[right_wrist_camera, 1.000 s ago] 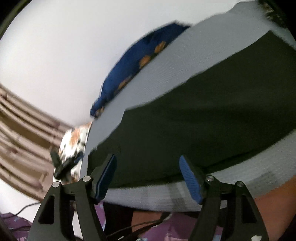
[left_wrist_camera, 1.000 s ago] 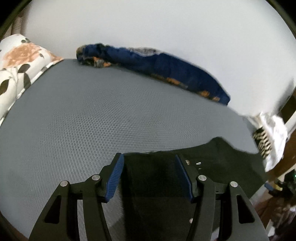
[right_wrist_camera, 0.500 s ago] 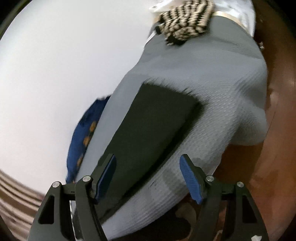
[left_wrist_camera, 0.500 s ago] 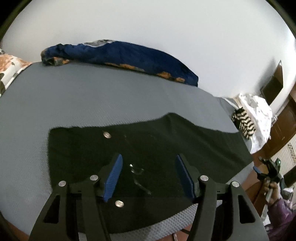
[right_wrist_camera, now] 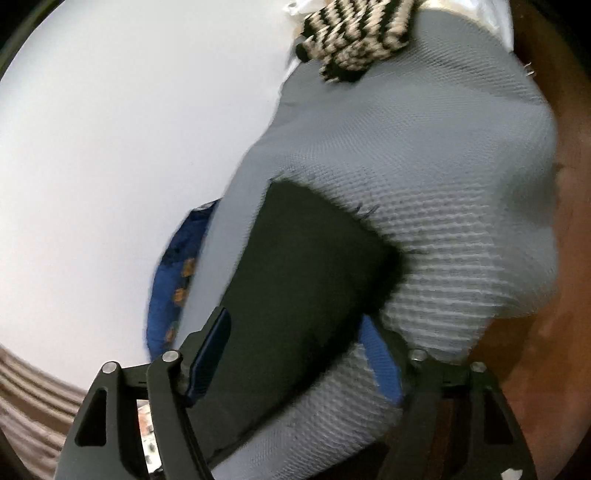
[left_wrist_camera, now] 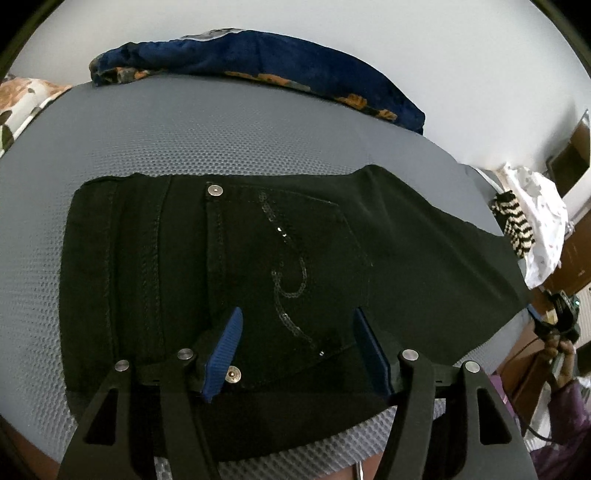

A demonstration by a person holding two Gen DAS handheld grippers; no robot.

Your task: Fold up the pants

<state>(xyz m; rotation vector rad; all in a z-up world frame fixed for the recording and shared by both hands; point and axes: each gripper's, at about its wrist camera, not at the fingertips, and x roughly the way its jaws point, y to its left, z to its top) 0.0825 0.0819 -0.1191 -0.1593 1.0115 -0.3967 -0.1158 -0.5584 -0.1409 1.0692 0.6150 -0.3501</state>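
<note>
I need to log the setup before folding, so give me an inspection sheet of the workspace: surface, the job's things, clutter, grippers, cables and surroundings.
Surface: grey textured bed cover, smooth where it shows.
Job's things: black pants lying flat, already doubled over, waistband to the left, leg end with a frayed hem near the bed's corner.
Clutter: blue floral blanket along the far edge; striped knit and white cloth at the far corner.
Grippers: left gripper open over the pocket; right gripper open over the leg end; neither pinches cloth.
Cables: one dark cable at the bed's right side.
Surroundings: white wall, floral pillow, wooden furniture.
</note>
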